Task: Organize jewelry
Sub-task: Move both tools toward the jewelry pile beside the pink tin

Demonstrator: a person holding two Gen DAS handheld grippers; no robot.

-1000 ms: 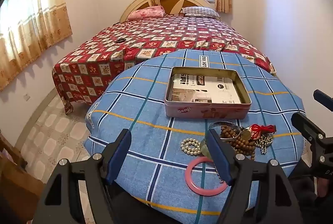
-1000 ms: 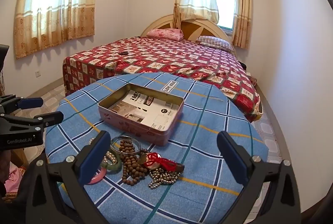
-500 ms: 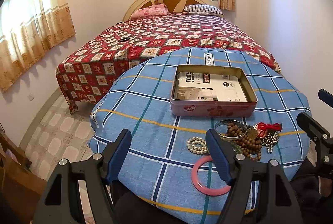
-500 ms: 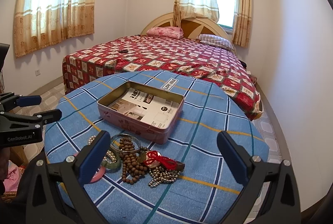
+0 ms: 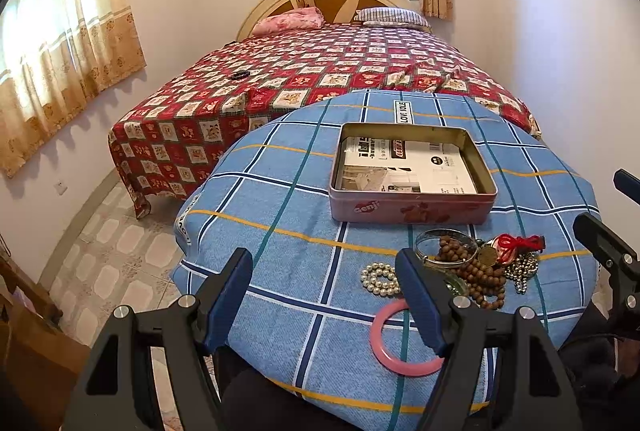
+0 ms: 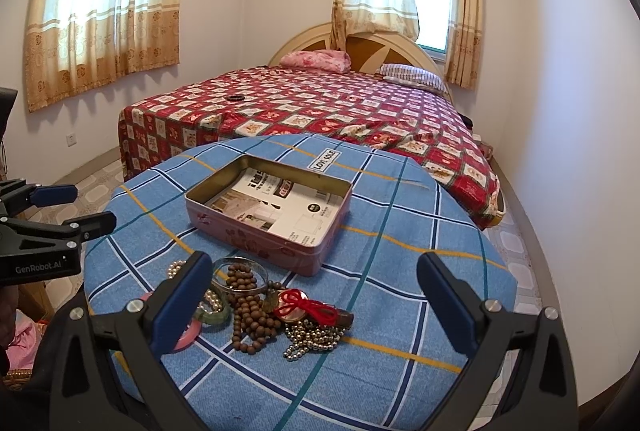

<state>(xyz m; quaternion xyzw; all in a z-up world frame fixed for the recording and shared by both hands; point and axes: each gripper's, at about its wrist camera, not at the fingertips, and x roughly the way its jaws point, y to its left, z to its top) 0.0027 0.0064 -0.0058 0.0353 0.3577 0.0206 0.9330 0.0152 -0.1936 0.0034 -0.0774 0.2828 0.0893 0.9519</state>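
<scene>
So far your left gripper (image 5: 324,295) has only drifted left, jaws wide and empty. Your right gripper (image 6: 316,299) gapes empty too. Nothing from the jewelry pile (image 6: 260,307) at the blue checked tablecloth's (image 6: 400,231) near edge sits in the pink rectangular tin (image 6: 224,219).

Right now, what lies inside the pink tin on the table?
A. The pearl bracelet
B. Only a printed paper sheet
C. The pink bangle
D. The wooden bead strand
B. The pink tin holds just a printed paper sheet; the wooden bead strand, pink bangle and pearl bracelet all lie on the tablecloth in front of it.
</scene>
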